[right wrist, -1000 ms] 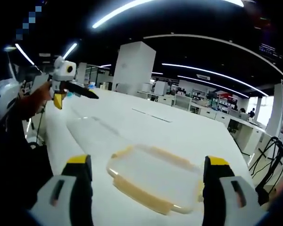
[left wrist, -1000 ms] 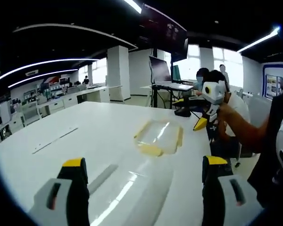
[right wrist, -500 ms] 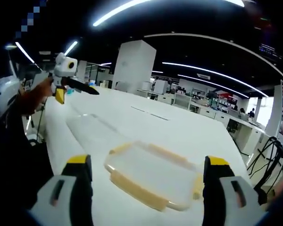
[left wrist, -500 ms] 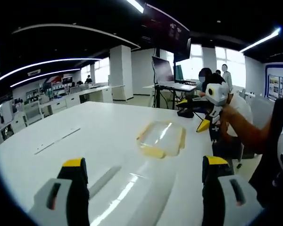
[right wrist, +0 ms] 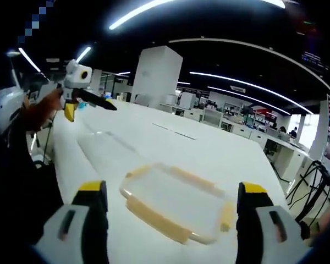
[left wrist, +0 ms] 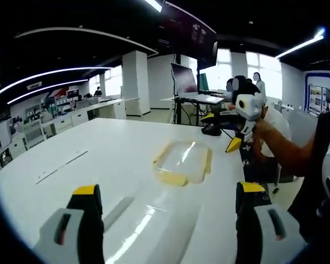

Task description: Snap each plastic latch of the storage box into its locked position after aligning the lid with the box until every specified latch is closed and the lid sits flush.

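The storage box (right wrist: 173, 209), a clear container with a transparent lid and yellow latches along its edges, is seen lying flat on the white table (right wrist: 209, 154). In the right gripper view it sits between that gripper's two jaws, just ahead of them; in the left gripper view the same box (left wrist: 181, 162) lies well apart from the jaws, toward one o'clock of centre. Whether the latches are already snapped down cannot be told from either view (the yellow strips look folded outward, but the fisheye blurs them).

The right gripper (right wrist: 170, 192) is held wide open with nothing between its jaws, poised above the box's near edge. The left gripper (left wrist: 168, 192) is likewise spread wide and empty, hovering over bare table. The left gripper is also seen at ten o'clock in the right gripper view (right wrist: 71, 107), held up in a hand well clear of the box.

Several risks are judged from this. The box is light and unrestrained on a smooth surface, so a latch pressed from one side could slide the box away instead of clicking shut. If the lid is not seated squarely, a latch could be forced over a misaligned rim and left half caught. With the left gripper so far off, no counter-hold is yet available.
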Demonstrator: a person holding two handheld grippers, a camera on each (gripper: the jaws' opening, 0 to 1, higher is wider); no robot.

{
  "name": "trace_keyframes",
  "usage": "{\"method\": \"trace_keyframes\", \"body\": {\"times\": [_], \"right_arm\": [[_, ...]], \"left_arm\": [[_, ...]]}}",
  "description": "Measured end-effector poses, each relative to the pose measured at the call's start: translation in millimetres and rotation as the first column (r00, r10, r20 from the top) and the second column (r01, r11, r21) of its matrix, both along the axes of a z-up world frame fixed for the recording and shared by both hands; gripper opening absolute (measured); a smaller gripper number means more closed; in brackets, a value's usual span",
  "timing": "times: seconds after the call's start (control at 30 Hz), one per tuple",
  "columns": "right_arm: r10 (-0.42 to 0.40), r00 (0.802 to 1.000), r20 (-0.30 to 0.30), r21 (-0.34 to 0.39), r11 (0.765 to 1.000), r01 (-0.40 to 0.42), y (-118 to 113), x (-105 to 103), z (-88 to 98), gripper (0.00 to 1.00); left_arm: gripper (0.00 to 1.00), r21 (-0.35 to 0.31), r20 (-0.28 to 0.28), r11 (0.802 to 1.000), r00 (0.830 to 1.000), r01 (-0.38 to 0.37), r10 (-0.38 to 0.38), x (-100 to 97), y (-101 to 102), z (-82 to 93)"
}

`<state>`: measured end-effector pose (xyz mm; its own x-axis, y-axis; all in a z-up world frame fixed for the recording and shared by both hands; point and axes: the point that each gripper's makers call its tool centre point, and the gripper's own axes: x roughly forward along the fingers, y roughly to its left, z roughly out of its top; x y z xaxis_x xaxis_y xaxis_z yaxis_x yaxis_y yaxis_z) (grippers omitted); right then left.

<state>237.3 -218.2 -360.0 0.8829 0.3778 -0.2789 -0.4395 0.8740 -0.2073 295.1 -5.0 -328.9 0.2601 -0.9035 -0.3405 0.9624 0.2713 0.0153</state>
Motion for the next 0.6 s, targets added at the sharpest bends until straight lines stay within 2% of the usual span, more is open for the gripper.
{"method": "trace_keyframes", "body": {"times": [0.17,0.53,0.6], "right_arm": [[0.015,1.000,0.008,0.023,1.000,-0.015,-0.6,-0.2,3.5,0.96],[-0.002,1.000,-0.014,0.005,1.000,0.002,-10.2,-1.8,1.8,0.96],[-0.002,1.000,-0.015,0.005,1.000,0.002,-10.3,-1.8,1.8,0.93]], "left_arm": [[1.00,0.008,-0.003,1.000,1.000,0.013,-0.013,-1.8,-1.8,0.0],[1.00,0.030,-0.015,0.999,1.000,0.025,-0.024,1.0,-4.8,-1.3],[1.00,0.030,-0.014,0.999,1.000,0.025,-0.025,0.9,-4.9,-1.2]]}}
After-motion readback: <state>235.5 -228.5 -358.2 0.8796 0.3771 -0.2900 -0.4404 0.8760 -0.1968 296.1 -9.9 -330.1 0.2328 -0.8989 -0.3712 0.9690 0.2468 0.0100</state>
